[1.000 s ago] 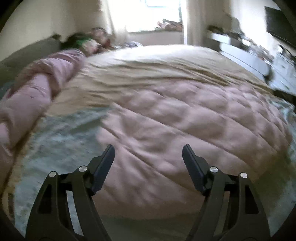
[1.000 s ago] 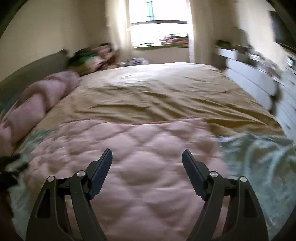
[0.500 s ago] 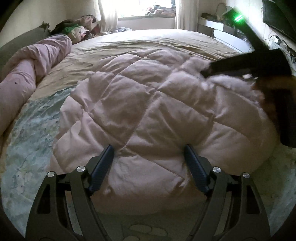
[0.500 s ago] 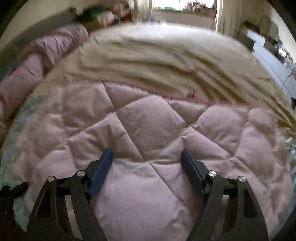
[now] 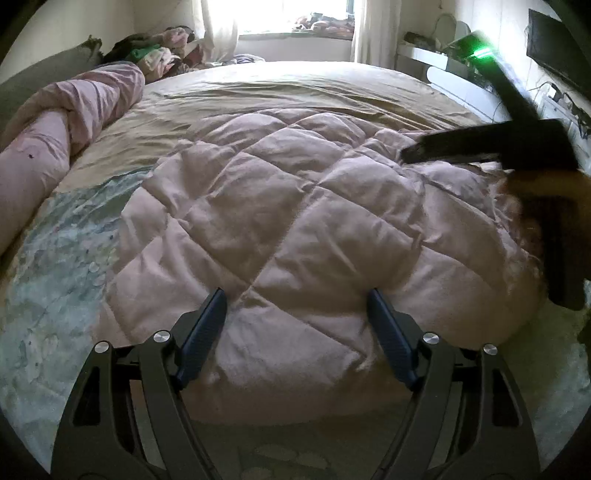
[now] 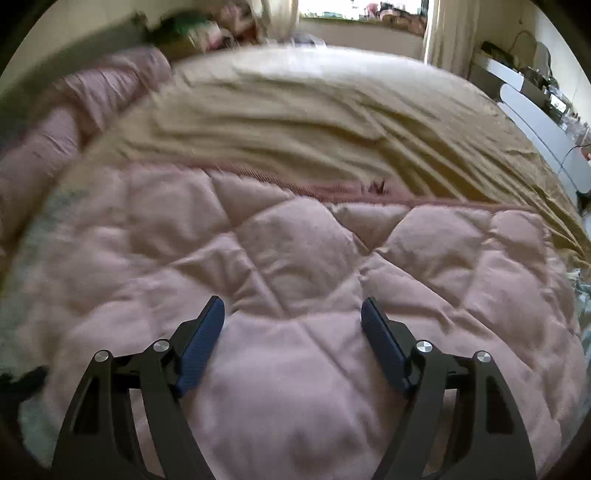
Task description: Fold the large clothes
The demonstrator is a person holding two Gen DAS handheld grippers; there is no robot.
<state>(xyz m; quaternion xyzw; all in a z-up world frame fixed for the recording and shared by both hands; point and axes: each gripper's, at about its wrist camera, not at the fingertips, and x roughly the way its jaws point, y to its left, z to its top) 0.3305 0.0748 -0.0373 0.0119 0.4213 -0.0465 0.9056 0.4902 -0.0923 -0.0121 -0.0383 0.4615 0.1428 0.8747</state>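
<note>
Pink quilted comforter (image 5: 295,221) lies bunched in a puffy heap on the near part of the bed, on top of a tan sheet (image 5: 295,92) that covers the mattress toward the window; its far edge runs across the bed w/ darker pink trim (image 6: 369,195). Left tool (image 5: 295,314) hangs over the comforter's near edge, jaws wide, nothing pinched btwn them. Right tool (image 6: 291,321) is over the heap too, jaws wide, fabric below but not gripped; in the left view it shows at the right as a dark bar w/ a green light. A pale blue patterned cover (image 5: 66,240) is left of the heap, a rolled pink blanket (image 5: 66,114) along the bed's left side. A clothes pile (image 5: 162,55) sits by the window (image 5: 295,14).
</note>
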